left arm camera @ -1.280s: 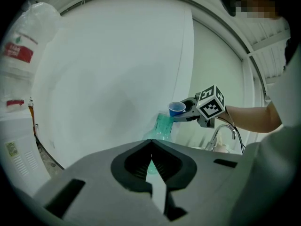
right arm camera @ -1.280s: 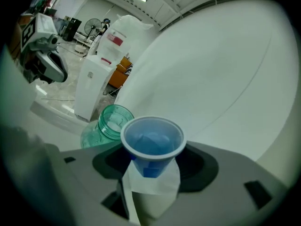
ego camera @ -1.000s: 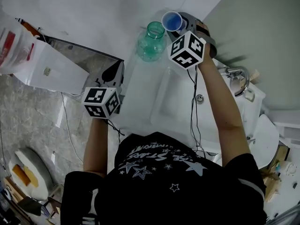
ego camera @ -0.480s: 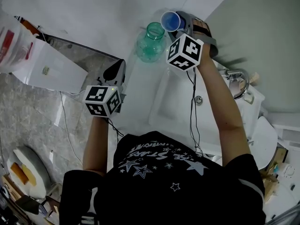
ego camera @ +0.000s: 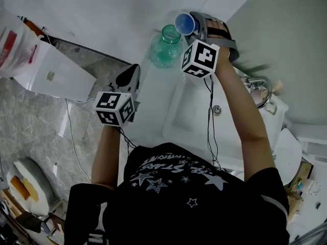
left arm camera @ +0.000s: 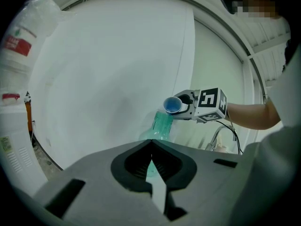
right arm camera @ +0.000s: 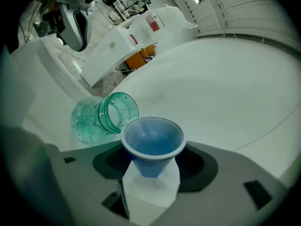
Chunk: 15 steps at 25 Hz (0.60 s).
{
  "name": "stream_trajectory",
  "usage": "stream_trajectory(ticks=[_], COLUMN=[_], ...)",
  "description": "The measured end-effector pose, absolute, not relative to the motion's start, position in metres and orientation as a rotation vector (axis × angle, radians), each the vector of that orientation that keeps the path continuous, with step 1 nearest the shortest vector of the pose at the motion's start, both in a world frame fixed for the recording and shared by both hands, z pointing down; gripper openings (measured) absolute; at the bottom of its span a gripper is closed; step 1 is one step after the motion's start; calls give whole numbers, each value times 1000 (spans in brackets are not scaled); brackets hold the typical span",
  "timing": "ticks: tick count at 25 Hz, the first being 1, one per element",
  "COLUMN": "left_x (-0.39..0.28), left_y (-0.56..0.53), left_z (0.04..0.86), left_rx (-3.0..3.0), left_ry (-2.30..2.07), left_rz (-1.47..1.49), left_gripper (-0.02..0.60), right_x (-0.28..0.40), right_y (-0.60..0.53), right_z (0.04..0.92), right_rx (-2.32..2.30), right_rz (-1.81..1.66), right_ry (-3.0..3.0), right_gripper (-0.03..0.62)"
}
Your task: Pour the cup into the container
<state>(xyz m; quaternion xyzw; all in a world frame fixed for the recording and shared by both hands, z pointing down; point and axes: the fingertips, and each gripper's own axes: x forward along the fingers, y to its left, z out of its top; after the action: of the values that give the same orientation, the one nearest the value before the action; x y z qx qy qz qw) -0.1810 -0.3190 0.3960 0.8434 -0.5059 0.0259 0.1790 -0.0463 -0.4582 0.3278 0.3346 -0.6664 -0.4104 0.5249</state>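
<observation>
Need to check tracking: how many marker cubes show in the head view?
2. One cube on the left gripper, lower left; the other on the right gripper, which holds the blue cup. None seems hidden.

A white sink [ego camera: 191, 117] lies below me, its basin bare, with a small round metal fitting [ego camera: 217, 108] toward the basin's right side. A chrome faucet [ego camera: 259, 88] stands at the sink's right edge. Past the sink's left edge I see a white box [ego camera: 51, 73], and a plastic bag with a red label [ego camera: 11, 47] just beside its left end. A thin pale cable [ego camera: 71, 139] trails over the grey marbled floor [ego camera: 30, 126]. A white wall [ego camera: 102, 9] rises behind the sink's far edge.
</observation>
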Motion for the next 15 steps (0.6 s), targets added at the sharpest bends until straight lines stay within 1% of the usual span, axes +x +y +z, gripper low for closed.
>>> stream_trajectory(ticks=[15], left_x=[-182], left_y=[-318], left_z=[396], left_rx=[2386], left_ry=[-1426], left_rz=[65], left_gripper=[9], right_x=[-41], right_y=[-458], right_z=[325], right_rx=[819], right_rz=[-1053], right_ry=[-1491], right_gripper=[284])
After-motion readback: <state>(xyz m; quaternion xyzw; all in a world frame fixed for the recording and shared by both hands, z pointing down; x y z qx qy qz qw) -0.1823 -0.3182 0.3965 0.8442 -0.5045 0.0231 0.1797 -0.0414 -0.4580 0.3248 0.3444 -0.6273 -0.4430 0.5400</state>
